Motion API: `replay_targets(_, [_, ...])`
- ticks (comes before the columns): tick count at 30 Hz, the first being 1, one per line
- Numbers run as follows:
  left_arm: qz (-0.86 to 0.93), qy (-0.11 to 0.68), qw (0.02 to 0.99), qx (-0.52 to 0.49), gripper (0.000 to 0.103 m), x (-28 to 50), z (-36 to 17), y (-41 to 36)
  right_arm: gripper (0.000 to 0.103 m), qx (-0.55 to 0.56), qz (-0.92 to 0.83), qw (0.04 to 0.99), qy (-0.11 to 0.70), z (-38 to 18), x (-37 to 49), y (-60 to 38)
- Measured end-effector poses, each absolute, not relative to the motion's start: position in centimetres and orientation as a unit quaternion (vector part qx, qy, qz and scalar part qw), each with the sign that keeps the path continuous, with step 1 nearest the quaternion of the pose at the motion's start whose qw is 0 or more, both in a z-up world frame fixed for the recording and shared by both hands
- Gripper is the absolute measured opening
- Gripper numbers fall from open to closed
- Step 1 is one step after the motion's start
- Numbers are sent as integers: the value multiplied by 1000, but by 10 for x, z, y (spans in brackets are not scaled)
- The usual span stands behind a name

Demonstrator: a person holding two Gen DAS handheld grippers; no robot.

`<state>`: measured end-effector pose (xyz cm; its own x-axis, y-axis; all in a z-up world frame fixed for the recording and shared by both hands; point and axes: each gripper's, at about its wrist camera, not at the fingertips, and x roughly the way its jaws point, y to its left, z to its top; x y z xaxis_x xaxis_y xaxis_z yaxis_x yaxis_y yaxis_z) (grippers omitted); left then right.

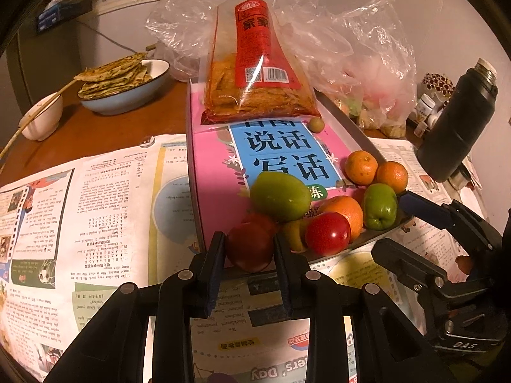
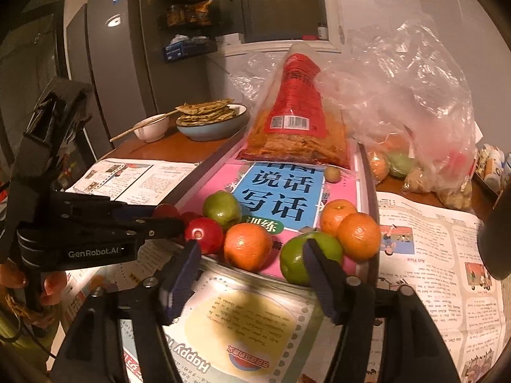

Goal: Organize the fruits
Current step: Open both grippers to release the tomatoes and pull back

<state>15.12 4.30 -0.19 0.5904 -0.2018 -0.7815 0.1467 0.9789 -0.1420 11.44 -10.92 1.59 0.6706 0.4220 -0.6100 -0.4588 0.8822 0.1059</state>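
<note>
Fruits lie at the near end of a tray [image 1: 357, 121] lined with a pink book [image 1: 210, 172]: green fruits [image 1: 279, 196] [image 1: 380, 206], oranges [image 1: 361, 167] [image 1: 392, 176] [image 1: 346, 212], a shiny red fruit [image 1: 327, 233] and a small green one [image 1: 316, 125]. My left gripper [image 1: 249, 249] is shut on a dark red fruit [image 1: 250, 250] at the tray's near edge. My right gripper [image 2: 252, 261] is open in front of an orange [image 2: 247, 245] and a green fruit [image 2: 297, 261], holding nothing; it shows in the left wrist view [image 1: 415, 220].
A red snack bag [image 1: 255, 63] lies on the tray's far end. Plastic bags with more fruit [image 1: 367, 73] sit behind right. A bowl of flatbread [image 1: 124, 86], a small bowl with chopsticks [image 1: 43, 118] and a dark flask [image 1: 460, 121] stand around. Newspaper [image 1: 80, 223] covers the table.
</note>
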Motion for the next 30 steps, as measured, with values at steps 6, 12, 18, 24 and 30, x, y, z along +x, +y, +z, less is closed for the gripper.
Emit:
replay_targets(6, [-93, 440, 893, -28, 40, 149, -2, 38, 78, -18, 236, 917, 321, 20, 111, -117])
replay_targets(12, [-91, 437, 894, -24, 47, 148, 1, 34, 83, -15, 228, 919, 321, 20, 110, -122])
replay_targets(18, [-86, 435, 896, -21, 52, 145, 3, 32, 87, -17, 225, 921, 319, 22, 106, -124])
replay_targets(24, [-85, 426, 900, -23, 59, 142, 9, 32, 93, -20, 217, 925, 313, 25, 102, -126])
replay_targets(30, [-90, 418, 904, -28, 69, 139, 15, 30, 100, -16, 205, 929, 309, 28, 101, -130])
